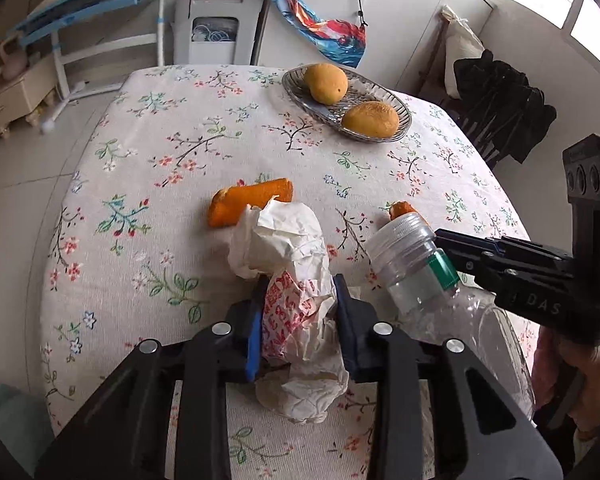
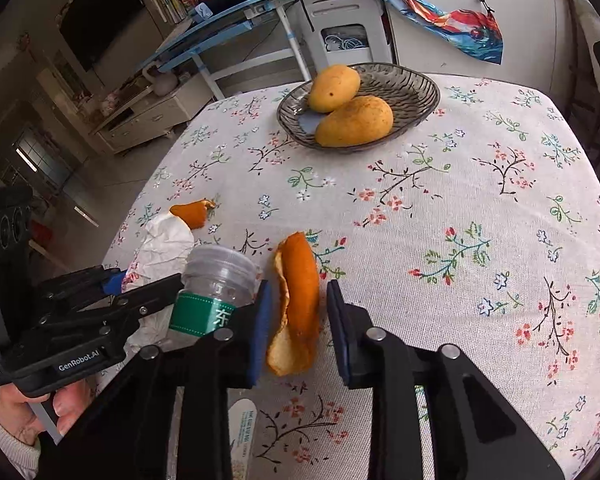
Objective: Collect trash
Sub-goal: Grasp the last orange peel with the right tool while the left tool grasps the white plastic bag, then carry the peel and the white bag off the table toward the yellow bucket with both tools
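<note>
My left gripper (image 1: 300, 280) is shut on a crumpled white paper wrapper (image 1: 292, 248) with red print, which fills the gap between the blue pads. A long orange peel (image 1: 248, 202) lies just beyond the wrapper. To its right a clear plastic bottle (image 1: 412, 264) with a green label lies on the floral tablecloth (image 1: 172, 128). In the right wrist view my right gripper (image 2: 299, 286) straddles a second curled orange peel (image 2: 300, 300). Its left pad is against the peel, and a slit of cloth shows beside its right pad. The bottle (image 2: 216, 280) lies just left of these fingers.
A ribbed glass dish (image 2: 420, 80) holding two mangoes (image 2: 354, 120) stands at the far side of the table. A chair draped with dark clothing (image 1: 500, 108) stands by the table's right edge. A hand (image 1: 580, 380) holds the right gripper's handle.
</note>
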A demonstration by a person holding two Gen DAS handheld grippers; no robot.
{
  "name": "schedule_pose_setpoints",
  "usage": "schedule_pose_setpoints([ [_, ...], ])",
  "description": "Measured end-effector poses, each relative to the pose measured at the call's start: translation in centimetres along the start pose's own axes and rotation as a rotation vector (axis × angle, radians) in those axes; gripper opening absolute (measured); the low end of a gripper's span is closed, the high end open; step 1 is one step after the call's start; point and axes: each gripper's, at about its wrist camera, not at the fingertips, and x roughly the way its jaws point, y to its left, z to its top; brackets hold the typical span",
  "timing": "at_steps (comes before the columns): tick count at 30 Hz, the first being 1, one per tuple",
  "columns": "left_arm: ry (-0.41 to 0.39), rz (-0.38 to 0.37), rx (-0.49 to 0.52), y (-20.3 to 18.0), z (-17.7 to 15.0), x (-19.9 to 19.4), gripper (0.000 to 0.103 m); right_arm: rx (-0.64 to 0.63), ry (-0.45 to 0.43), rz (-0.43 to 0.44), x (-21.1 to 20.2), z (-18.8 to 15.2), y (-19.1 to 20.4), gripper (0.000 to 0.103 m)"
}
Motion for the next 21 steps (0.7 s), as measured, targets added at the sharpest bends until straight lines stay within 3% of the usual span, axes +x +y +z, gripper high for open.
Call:
schedule_pose_setpoints([
  [6, 0.001, -0.011, -0.01, 1.4, -1.5, -3.4, 0.028, -0.013, -0.019, -0.032, -1.2, -0.4, -0.1, 0.014],
  [11, 0.032, 0.075, 0.012, 1.6, -2.5, -3.1, 0.035, -0.058, -0.01, -0.124, -1.5, -0.4, 0.3, 0.014],
  [14, 0.026, 0.11, 0.026, 1.5, -2.9, -2.7, 0.039, -0.044, 0.011, -0.129, -0.5, -0.7, -0.2, 0.017],
  [17, 0.016, 0.116, 0.058, 1.0, -3.0, -3.0, 0.031, -0.045, 0.011, -0.123, -0.5, -0.8, -0.4, 0.017],
  [21, -0.074, 0.146, 0.075, 0.0, -3.4, -5.7, 0.028, -0.026, -0.062, -0.094, -3.0, -0.9, -0.1, 0.015],
])
